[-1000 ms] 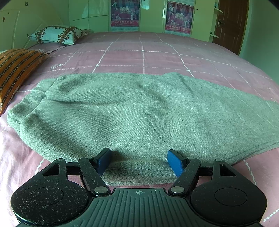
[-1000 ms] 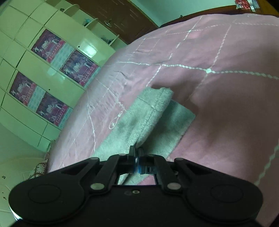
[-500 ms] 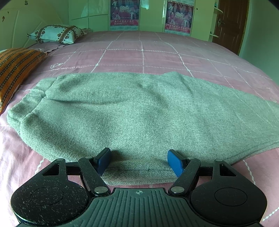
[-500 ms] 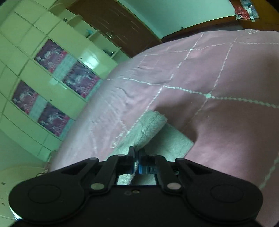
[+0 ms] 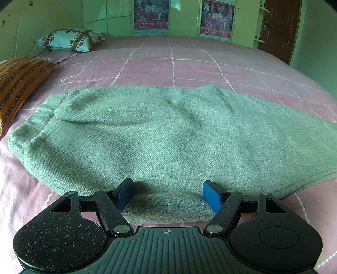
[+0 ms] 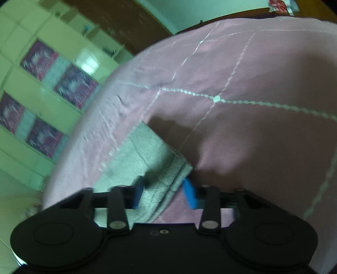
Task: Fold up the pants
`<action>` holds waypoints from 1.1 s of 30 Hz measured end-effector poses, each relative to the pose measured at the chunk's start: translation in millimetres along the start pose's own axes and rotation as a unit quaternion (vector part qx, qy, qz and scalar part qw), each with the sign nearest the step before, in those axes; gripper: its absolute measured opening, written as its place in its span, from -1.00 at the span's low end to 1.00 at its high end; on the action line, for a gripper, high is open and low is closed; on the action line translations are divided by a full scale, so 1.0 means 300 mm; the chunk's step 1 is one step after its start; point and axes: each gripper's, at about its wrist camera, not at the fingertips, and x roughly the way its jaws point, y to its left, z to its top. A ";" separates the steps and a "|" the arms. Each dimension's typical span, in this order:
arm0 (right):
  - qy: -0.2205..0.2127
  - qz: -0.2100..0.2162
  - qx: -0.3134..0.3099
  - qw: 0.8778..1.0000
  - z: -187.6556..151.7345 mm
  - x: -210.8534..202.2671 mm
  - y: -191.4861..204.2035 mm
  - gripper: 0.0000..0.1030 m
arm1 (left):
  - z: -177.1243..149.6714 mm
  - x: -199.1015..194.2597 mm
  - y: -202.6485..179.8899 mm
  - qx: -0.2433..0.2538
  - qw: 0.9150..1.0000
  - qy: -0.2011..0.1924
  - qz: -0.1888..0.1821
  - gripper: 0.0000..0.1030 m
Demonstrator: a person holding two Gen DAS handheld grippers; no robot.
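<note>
Grey-green pants [image 5: 168, 134] lie flat across the pink bed, folded lengthwise, waist to the left. My left gripper [image 5: 168, 195] is open, its blue pads [image 5: 211, 197] straddling the near edge of the pants at mid-length, resting low on the fabric. In the blurred right wrist view, the leg end of the pants [image 6: 147, 156] lies on the bedspread. My right gripper [image 6: 165, 192] is open, with its jaws either side of the cuff hem.
The pink checked bedspread [image 5: 189, 63] extends far behind the pants. An orange striped pillow [image 5: 19, 84] and a patterned pillow [image 5: 69, 40] lie at the left. Wardrobe doors with posters [image 5: 217, 19] and a brown door [image 5: 278, 21] stand beyond the bed.
My right gripper has opened and let go of the pants leg end, which now lies on the bed. The left gripper has not moved.
</note>
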 end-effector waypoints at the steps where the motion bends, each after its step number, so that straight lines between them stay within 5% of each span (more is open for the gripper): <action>1: -0.003 -0.001 -0.024 1.000 0.015 -0.004 0.032 -0.89 | -0.001 0.000 0.002 0.000 1.000 0.000 -0.001 0.41; 7: -0.104 0.104 -0.205 0.968 0.143 -0.226 0.345 -0.92 | -0.015 -0.004 -0.007 -0.001 1.000 -0.011 0.006 0.42; 10: -0.132 0.121 -0.226 0.957 0.140 -0.263 0.339 -0.93 | -0.016 -0.004 -0.011 -0.005 1.000 -0.012 0.009 0.42; 12: -0.089 0.079 -0.189 0.975 0.136 -0.137 0.211 -0.94 | -0.017 -0.003 -0.015 -0.004 1.000 -0.013 0.010 0.42; 14: 0.020 0.011 -0.099 0.995 0.122 0.051 0.036 -0.93 | -0.017 -0.001 -0.016 -0.001 1.000 -0.013 0.012 0.42; 16: 0.009 0.032 -0.075 0.997 0.081 0.056 -0.022 -0.91 | -0.017 -0.001 -0.012 -0.001 1.000 -0.012 0.011 0.42; 21: -0.028 0.002 -0.087 0.996 0.049 -0.027 0.002 -0.62 | -0.008 -0.005 -0.020 0.005 1.000 -0.019 0.019 0.47; 24: -0.089 -0.032 -0.141 0.985 0.003 -0.115 0.074 -0.69 | 0.023 -0.062 -0.006 0.010 0.997 -0.055 0.056 0.47; 29: -0.037 0.050 -0.250 0.966 -0.120 -0.031 0.360 -0.68 | 0.159 -0.046 0.096 -0.016 0.993 -0.083 0.084 0.47; 33: 0.014 0.105 -0.289 0.951 -0.233 0.100 0.620 -0.66 | 0.262 0.061 0.090 0.009 0.995 -0.077 0.059 0.47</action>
